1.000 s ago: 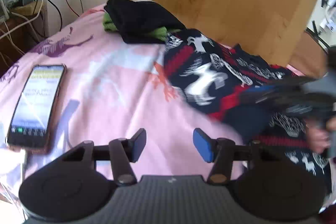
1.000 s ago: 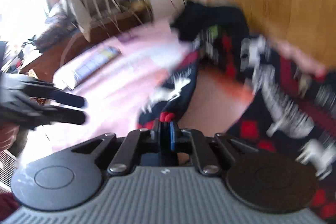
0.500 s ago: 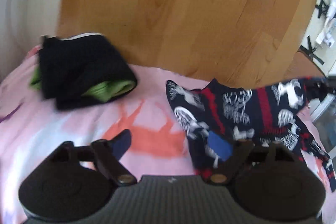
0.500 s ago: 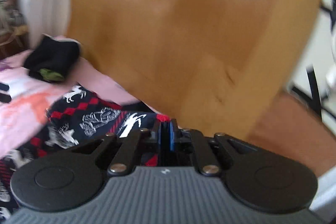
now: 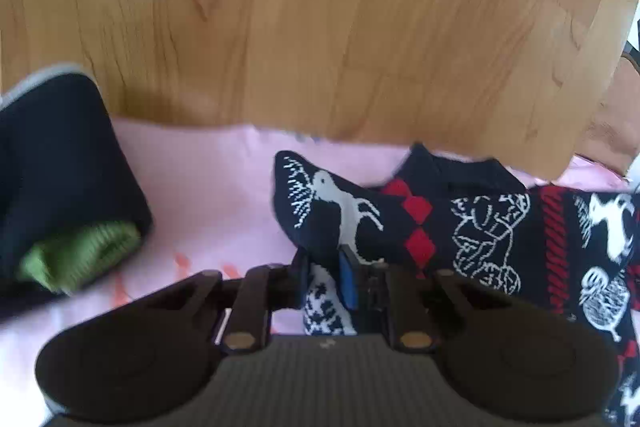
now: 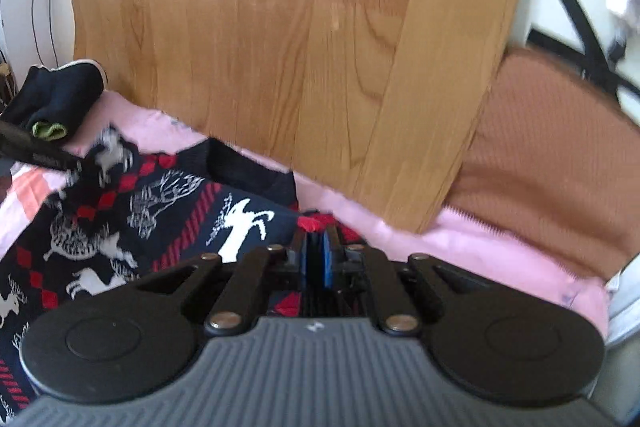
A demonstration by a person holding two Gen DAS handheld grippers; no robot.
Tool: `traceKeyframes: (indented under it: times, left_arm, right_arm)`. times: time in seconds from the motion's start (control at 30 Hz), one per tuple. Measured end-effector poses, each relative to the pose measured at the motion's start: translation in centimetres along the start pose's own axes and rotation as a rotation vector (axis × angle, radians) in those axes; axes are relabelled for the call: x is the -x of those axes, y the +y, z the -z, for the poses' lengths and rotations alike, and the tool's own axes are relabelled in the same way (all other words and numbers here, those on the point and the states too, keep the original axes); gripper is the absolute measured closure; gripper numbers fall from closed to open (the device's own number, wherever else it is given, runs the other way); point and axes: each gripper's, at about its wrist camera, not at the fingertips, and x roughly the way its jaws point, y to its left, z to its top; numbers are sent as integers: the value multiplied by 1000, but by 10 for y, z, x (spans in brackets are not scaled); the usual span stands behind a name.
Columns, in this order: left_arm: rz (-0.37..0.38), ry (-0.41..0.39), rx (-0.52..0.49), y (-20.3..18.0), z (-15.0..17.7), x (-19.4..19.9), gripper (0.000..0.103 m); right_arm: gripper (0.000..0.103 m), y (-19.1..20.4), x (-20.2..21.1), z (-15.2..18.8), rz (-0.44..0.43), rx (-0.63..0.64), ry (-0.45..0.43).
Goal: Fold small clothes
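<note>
Left tool point(image 5: 323, 269) now closing on sweater point(image 5: 460, 223).

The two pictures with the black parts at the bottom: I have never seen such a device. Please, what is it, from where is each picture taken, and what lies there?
There is no robot here. A person holds a hand tool with two fingers in each hand, and each tool carries a wide-angle camera that looks forward along those fingers. The black parts at the bottom are the tool itself.

In the left tool's picture, the left gripper is closing on a corner of a dark sweater with white deer and red diamonds. In the right tool's picture, the right gripper is shut on another edge of the same sweater.

The sweater lies on a pink sheet before a wooden headboard. At the left lies a folded black and green garment.
</note>
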Motion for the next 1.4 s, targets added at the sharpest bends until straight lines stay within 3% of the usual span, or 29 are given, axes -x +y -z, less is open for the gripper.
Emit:
traceKeyframes:
  times: [0.07,0.13,0.17,0.2,0.23,0.27,0.33,0.47,0.57,0.67,0.73,0.8,0.87,0.97,1.1,1.23,1.33,1.4]
  left_arm:
    - [-29,38,3,1,5,-13,86]
    - [-94,1,-46,-6,13,-17,75]
    - [-134,-9,-81,-11,16,-14,64]
    - [-174,-16,-103,-15,18,-11,52]
    - [-207,-27,-123,-17,21,-4,49]
    - [-223,-45,-132,-17,22,2,49]
    - [-246,-91,-100,-12,21,18,49]
    - [-166,-157,40,-6,13,43,52]
    - [-54,-159,45,-22,12,41,53]
    - [24,-128,25,-46,13,22,56]
    - [28,-85,16,-53,16,1,57]
    - [-1,-37,3,-58,26,-19,58]
    - [-45,-106,-84,-68,40,-20,56]
    - [-77,-115,-144,-79,43,-21,51]
    - [-97,-123,-170,-84,46,-26,51]
    - [-119,-128,-194,-88,47,-23,50]
    - [-148,-137,-219,-92,49,-23,47]
    - [-158,-140,-228,-94,50,-23,46]
  right_arm:
    - [92,-5,-16,10,-3,-40,33]
    - [89,-6,-42,19,28,-77,64]
    - [84,-7,-57,26,58,-76,81]
    - [72,-8,-66,30,89,-66,97]
    - [65,-11,-73,33,129,-65,107]
    - [65,-15,-75,35,161,-87,104]
    - [65,-26,-65,36,150,-159,72]
    - [63,-41,-41,42,122,-277,-7]
    - [64,-41,-34,49,91,-322,-39]
    - [64,-28,-37,57,-6,-334,-67]
    - [66,-17,-50,64,-48,-328,-58]
    - [65,-14,-64,74,-1,-337,-46]
    - [65,-21,-65,81,-4,-373,-76]
    - [63,-39,-41,90,19,-481,-102]
    - [64,-68,27,128,100,-616,-220]
    - [63,-86,97,179,261,-710,-266]
    - [62,-86,141,220,408,-752,-253]
    - [62,-81,160,242,458,-762,-229]
